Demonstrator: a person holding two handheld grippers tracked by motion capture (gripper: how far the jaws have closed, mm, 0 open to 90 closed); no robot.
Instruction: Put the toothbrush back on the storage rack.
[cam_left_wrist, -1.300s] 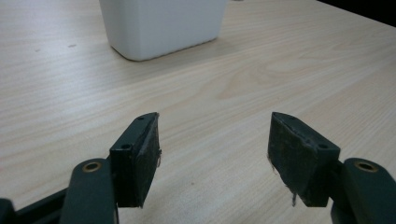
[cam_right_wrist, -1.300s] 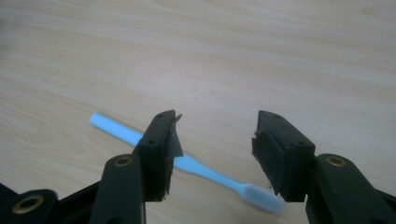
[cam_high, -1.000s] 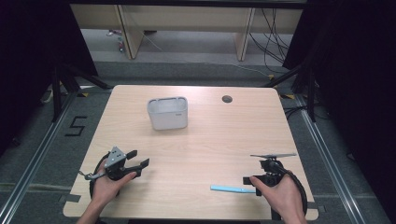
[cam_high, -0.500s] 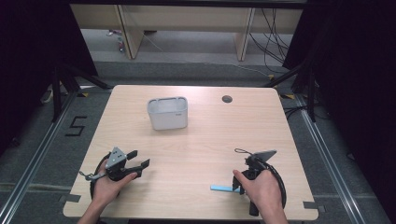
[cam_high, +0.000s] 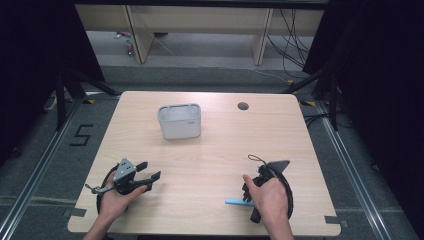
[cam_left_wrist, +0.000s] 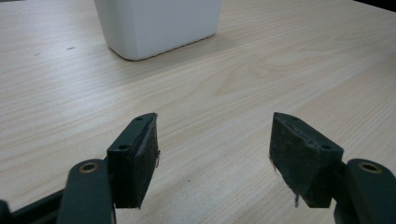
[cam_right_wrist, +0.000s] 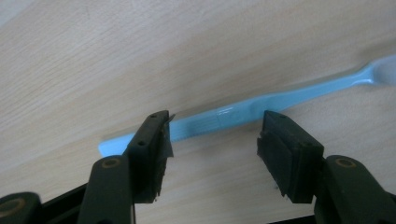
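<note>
Pale wood grain runs across the table (cam_high: 210, 165), which stands on a dark floor with shelving behind it. At the left, the left gripper (cam_high: 149, 172) rests on the wood near the front edge, its jaws spread wide with nothing between them; its own view looks past them toward a white tub (cam_left_wrist: 159, 25) farther up the table. That tub (cam_high: 180, 121) stands upright, well apart from both grippers. To the right, near the front edge, the right gripper (cam_right_wrist: 212, 140) is low over a light blue toothbrush (cam_right_wrist: 243, 114) lying flat, jaws parted and straddling the handle without closing on it. The brush looks light, stiff and thin, its smooth plastic likely slippery. Its flat mid-handle, where the jaws now stand, seems the surest hold; being so low on the wood, it calls for pads right down at the surface.
</note>
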